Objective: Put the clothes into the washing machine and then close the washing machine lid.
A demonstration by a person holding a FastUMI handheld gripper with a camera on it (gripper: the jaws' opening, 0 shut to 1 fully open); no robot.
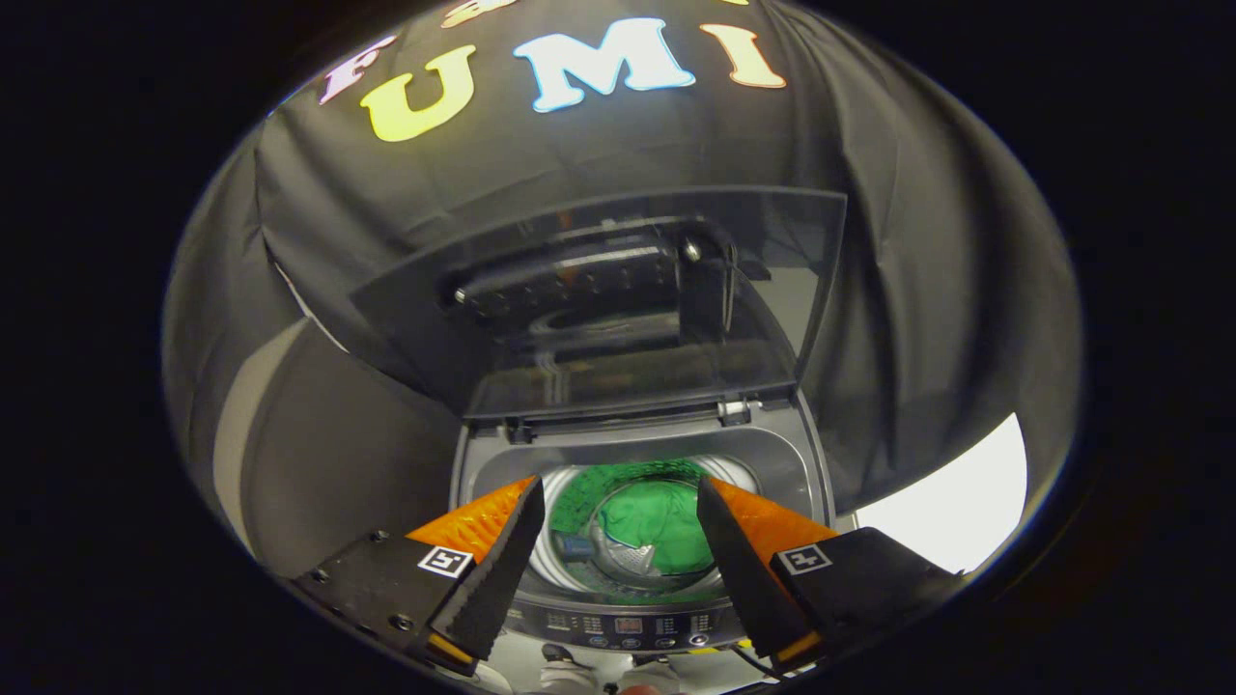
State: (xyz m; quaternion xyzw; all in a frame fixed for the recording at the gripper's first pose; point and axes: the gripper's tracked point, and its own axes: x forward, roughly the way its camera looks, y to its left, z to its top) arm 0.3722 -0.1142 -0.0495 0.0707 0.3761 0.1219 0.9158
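Observation:
I look down into a grey top-loading washing machine point(811, 463). A green garment point(657, 526) lies at the bottom of its steel drum point(570, 569). The transparent lid point(618, 309) stands raised on its hinges behind the opening. My gripper point(620, 487) hangs open above the drum mouth with nothing between its fingers; the garment shows in the gap, well below them.
The control panel point(628, 627) runs along the machine's near edge, below the fingers. Black cloth surrounds the machine at the back and sides. A pale floor patch point(956, 512) shows to the machine's right.

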